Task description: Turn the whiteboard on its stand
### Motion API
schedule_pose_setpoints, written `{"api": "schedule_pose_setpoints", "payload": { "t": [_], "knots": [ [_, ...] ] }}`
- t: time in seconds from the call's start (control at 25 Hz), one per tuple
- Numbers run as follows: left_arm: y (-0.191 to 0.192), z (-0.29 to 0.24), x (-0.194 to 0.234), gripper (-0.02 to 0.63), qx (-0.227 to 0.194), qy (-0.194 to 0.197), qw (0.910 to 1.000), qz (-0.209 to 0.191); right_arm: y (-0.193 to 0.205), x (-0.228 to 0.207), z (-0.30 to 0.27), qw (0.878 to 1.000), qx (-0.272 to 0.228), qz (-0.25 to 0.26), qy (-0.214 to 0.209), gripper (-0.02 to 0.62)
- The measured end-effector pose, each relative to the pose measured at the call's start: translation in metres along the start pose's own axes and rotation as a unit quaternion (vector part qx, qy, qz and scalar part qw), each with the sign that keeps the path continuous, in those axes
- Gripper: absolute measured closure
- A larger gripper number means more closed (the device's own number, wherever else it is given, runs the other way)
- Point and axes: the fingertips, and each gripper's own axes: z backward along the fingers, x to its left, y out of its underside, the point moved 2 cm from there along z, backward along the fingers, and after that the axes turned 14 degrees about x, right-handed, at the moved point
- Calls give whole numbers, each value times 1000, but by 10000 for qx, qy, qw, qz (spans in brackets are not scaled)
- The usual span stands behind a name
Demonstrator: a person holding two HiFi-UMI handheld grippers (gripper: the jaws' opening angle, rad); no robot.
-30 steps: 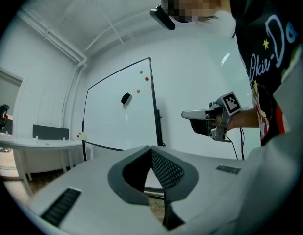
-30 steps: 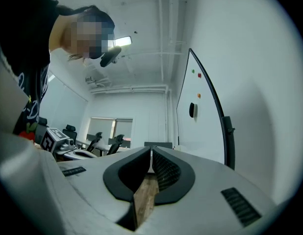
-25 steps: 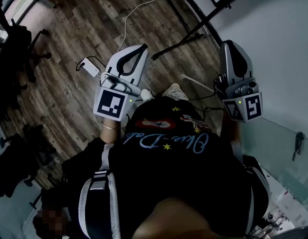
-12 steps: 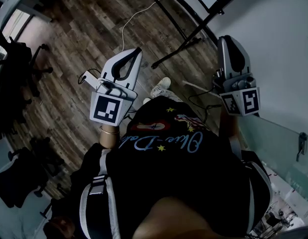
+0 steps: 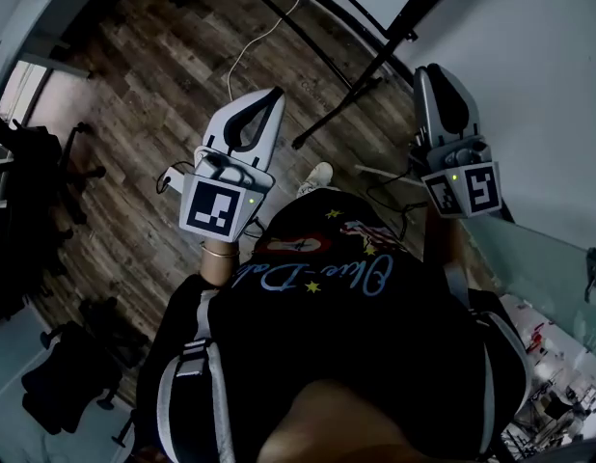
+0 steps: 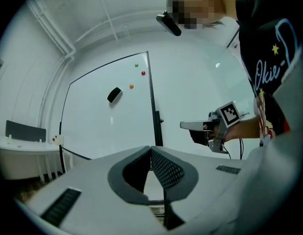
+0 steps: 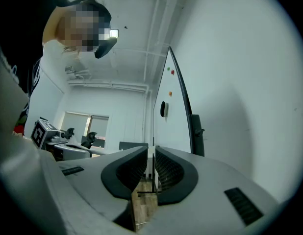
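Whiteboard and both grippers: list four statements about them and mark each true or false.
1. The whiteboard carries a black eraser and small coloured magnets. True.
2. The left gripper has its jaws wide apart. False: they meet at the tips, with nothing between them.
3. The right gripper clamps the whiteboard's edge. False: its jaws, which have just been opening, stand a slit apart and empty; the whiteboard is ahead, untouched.
4. The floor looks like wood planks. True.
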Motion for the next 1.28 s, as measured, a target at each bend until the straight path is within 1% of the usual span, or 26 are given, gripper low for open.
{"api": "schedule_pose_setpoints", "payload": {
  "t": [0.4, 0.52, 0.76, 1.0, 1.28],
  "knots": [
    [-8, -65, -1, 604, 58, 687, 9974, -195, 15, -37, -18, 9994, 57, -114, 313, 545],
    [-14, -76, -3, 604, 64, 855, 9960, -253, 17, -44, -20, 9991, 55, -130, 391, 538],
    [-22, -84, 3, 604, 63, 1009, 9948, -127, 9, -52, -30, 9989, -9, -156, 440, 522],
    [-29, -94, 4, 604, 55, 1091, 9938, -196, 8, -62, -41, 9990, 7, -85, 433, 502],
    [-31, -98, 7, 604, 19, 1303, 9912, -226, 4, -68, -53, 9977, 45, 333, 582, 496]
  ]
}}
